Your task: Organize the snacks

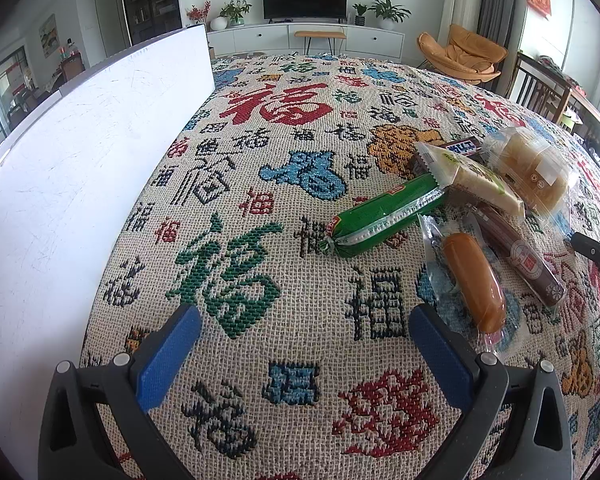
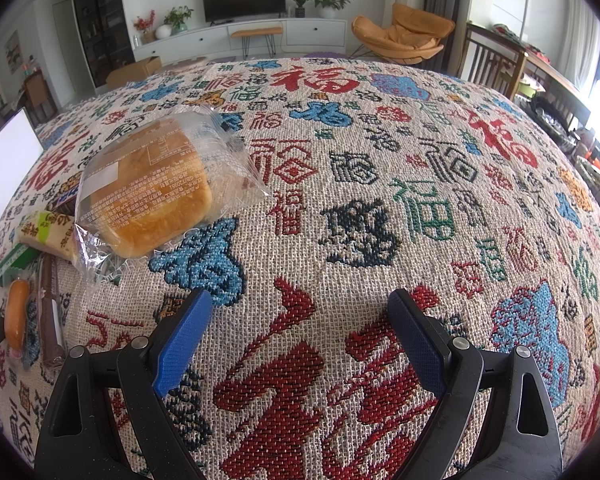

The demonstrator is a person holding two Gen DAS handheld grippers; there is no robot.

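Note:
Several wrapped snacks lie in a pile on the patterned cloth. In the left wrist view I see a green sausage (image 1: 384, 212), an orange sausage in clear wrap (image 1: 474, 280), a brown sausage stick (image 1: 520, 256), a pale cake bar (image 1: 472, 176), a dark chocolate bar (image 1: 462, 147) and a wrapped bread bun (image 1: 532, 168). My left gripper (image 1: 306, 320) is open and empty, just left of the orange sausage. My right gripper (image 2: 300, 304) is open and empty, to the right of and nearer than the bun (image 2: 152, 188). The right gripper's tip (image 1: 596, 254) shows at the left view's right edge.
A white box wall (image 1: 72, 168) stands along the left side of the table; its corner also shows in the right wrist view (image 2: 8, 160). The woven cloth (image 2: 420, 184) covers the whole table. Chairs and a TV cabinet stand beyond the far edge.

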